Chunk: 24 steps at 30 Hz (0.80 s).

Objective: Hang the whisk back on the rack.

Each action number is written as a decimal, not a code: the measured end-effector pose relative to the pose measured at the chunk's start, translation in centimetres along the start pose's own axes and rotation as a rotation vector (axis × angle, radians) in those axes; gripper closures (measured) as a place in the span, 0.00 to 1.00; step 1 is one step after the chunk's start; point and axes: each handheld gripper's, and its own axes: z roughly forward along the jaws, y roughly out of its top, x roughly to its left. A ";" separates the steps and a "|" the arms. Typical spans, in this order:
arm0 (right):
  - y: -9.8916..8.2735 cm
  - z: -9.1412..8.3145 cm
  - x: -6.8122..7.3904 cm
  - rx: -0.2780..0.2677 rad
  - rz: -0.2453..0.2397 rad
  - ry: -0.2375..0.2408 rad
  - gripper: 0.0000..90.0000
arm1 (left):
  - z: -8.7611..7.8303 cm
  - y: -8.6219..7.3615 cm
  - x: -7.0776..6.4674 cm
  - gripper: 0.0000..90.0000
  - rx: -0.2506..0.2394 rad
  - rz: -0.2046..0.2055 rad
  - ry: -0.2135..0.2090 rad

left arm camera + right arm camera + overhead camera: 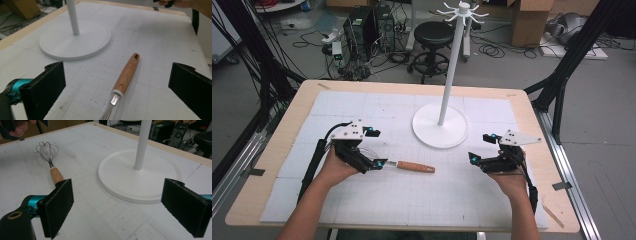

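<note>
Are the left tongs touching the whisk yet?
Apart. In the left gripper view the whisk lies on the table between the open jaws of the left tongs, with gaps either side.

Even, soft overhead light, faint shadows, slightly soft low-resolution pictures.

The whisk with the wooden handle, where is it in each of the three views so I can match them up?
High view: the wooden-handled wire whisk lies left of centre, beside the left gripper.
Left gripper view: bottom centre, handle pointing up and away, between the open jaws.
Right gripper view: upper left, wire head farthest, handle end behind the left-hand jaw.
Shared landmark: the white round-based pole stand.
</note>
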 end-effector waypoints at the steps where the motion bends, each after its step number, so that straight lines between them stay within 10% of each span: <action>1: 0.0 0.0 0.0 -0.003 0.000 -0.001 0.11 | 0.5 0.1 0.0 0.02 0.010 0.001 -0.009; 24: 0.0 -0.2 0.1 -0.002 -0.004 -0.005 0.11 | 6.3 2.0 -0.4 0.22 0.257 0.082 -0.064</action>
